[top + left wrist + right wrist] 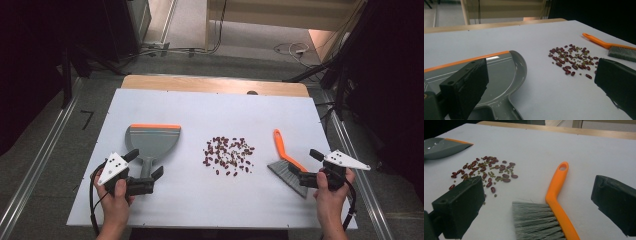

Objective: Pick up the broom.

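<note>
A grey dustpan (pixel 152 139) with an orange front edge lies left of centre on the white board; its pan (pixel 499 72) shows close up in the left gripper view. My left gripper (pixel 145 163) is open, its jaws either side of the dustpan's handle (pixel 146 167). A scatter of red and small green beans (pixel 228 155) lies mid-board. At the right lies a brush with an orange handle (pixel 282 147) and grey bristles (pixel 534 220). My right gripper (pixel 305 162) is open around the brush near the bristles, its jaws apart from the handle (pixel 556 187).
The white board (pixel 200 200) covers a wooden table whose far edge (pixel 215 85) shows behind it. Metal rails (pixel 35 165) run along both sides on the floor. Cables (pixel 292 49) lie on the floor beyond the table.
</note>
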### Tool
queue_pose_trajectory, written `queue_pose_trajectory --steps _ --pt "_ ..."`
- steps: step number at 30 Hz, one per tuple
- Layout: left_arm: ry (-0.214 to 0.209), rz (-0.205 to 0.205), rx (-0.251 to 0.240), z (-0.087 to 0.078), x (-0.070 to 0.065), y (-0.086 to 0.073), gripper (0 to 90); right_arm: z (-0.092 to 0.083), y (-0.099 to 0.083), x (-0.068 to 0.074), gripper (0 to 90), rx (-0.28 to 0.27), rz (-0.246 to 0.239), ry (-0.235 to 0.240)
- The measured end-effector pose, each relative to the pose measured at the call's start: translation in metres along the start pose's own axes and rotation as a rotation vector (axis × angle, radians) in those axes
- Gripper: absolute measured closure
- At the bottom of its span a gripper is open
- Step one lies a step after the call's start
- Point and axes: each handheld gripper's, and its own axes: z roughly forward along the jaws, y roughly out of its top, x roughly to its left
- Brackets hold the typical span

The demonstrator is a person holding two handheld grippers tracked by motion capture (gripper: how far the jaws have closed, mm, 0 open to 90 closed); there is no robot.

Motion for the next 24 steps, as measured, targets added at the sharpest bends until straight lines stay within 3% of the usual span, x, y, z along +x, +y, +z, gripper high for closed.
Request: queue_pose_trajectory --steps 10,19,24 --pt "-0.023 0.003 -0.007 -0.001 0.000 0.004 0.0 0.000 0.010 0.009 0.0 0.001 -0.032 -0.018" --pt "-0.035 0.025 -0.004 0.003 -0.006 0.008 0.0 -0.002 0.027 0.003 0.0 -0.023 -0.003 -0.023" --pt "-0.052 0.041 -0.004 0.007 -0.012 0.013 0.0 0.003 0.039 0.003 0.0 0.014 -0.009 -0.036"
